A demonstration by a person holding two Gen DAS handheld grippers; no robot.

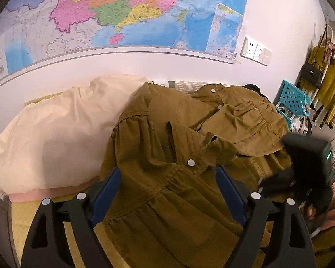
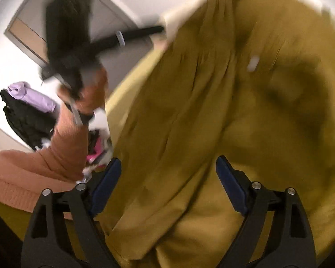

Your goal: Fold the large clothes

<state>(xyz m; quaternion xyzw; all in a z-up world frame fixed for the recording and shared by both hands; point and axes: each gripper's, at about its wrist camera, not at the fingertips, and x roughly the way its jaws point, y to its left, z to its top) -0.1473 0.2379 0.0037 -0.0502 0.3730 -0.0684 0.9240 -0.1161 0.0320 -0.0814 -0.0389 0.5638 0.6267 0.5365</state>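
We read the left wrist view as low over the bed, facing a wall with a map [image 1: 122,15] and a pillow [image 1: 55,134], close above the olive dress [image 1: 167,156]. The right wrist view sits nearer the same dress [image 2: 212,111], blurred, facing across toward a door [image 2: 29,17] and the person's left hand [image 2: 87,93]. Both share the dress; each sees the other device: right gripper [image 1: 306,167], left gripper [image 2: 78,44].
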